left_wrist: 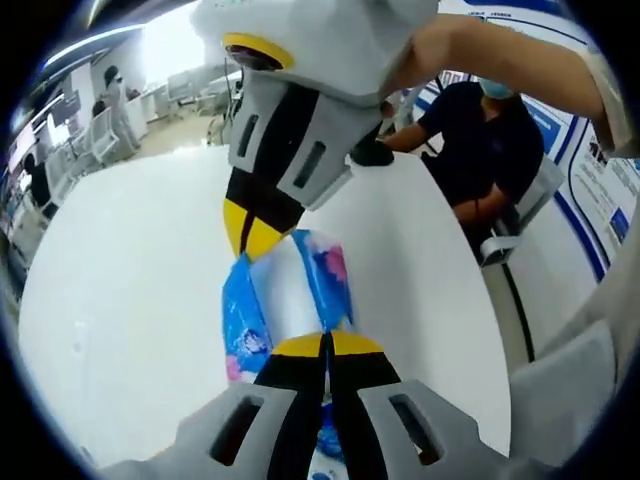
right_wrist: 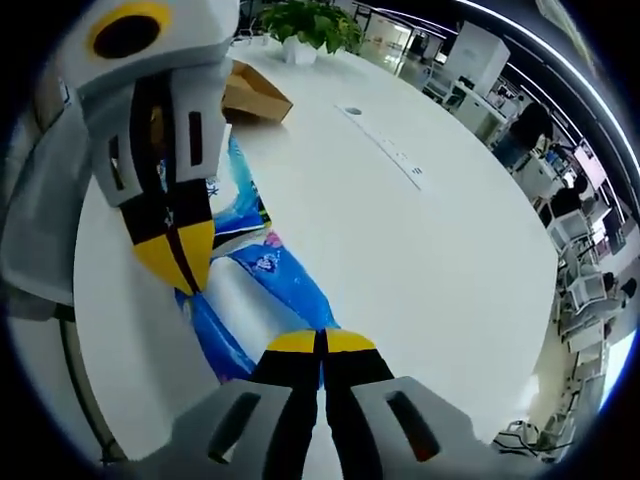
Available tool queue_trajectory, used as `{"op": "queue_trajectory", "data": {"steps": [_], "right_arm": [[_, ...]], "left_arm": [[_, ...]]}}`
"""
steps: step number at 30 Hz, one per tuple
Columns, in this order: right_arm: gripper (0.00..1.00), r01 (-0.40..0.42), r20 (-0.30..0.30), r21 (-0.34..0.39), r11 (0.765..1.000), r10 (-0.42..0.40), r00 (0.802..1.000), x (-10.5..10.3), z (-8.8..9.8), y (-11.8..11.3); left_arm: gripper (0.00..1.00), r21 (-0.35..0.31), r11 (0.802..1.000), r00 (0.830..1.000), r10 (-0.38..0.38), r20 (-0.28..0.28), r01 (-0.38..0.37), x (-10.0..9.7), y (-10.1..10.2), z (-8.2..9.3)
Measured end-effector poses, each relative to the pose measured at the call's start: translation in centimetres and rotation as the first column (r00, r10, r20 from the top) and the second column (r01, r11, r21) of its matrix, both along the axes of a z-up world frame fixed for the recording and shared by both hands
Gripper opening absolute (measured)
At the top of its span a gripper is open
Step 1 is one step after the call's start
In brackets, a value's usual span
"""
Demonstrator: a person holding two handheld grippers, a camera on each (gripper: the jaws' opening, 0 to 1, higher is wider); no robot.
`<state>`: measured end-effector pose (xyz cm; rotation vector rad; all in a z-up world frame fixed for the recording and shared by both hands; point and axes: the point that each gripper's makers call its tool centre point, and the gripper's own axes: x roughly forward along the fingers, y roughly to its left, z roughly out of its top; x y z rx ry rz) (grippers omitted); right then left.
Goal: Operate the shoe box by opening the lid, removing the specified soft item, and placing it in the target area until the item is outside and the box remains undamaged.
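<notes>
A soft pack printed in blue, white and pink hangs stretched between both grippers above the white table. In the left gripper view, my left gripper is shut on the pack's near end. My right gripper reaches down from the top and is shut on the far end. In the right gripper view, my right gripper pinches the blue pack, while my left gripper clamps its other end from the upper left. The brown cardboard shoe box lies on the table behind.
A person in dark blue sits at the table's far side on a grey chair. A potted plant stands beyond the box. A cable slot runs along the tabletop. Office desks and people fill the background.
</notes>
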<state>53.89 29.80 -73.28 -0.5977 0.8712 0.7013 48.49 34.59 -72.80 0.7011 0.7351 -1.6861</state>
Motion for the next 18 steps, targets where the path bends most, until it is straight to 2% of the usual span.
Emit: {"op": "queue_trajectory", "data": {"steps": [8,18], "right_arm": [[0.0,0.0,-0.009,-0.017,1.0,0.0,1.0,-0.3,-1.1,-0.1],[0.0,0.002,-0.008,-0.024,1.0,-0.002,1.0,-0.4,-1.4,-0.2]], "left_arm": [[0.0,0.001,1.0,1.0,0.005,-0.017,-0.005,-0.4,0.1,-0.9],[0.0,0.002,1.0,1.0,-0.015,0.004,0.015,-0.9,-0.1,-1.0]]}}
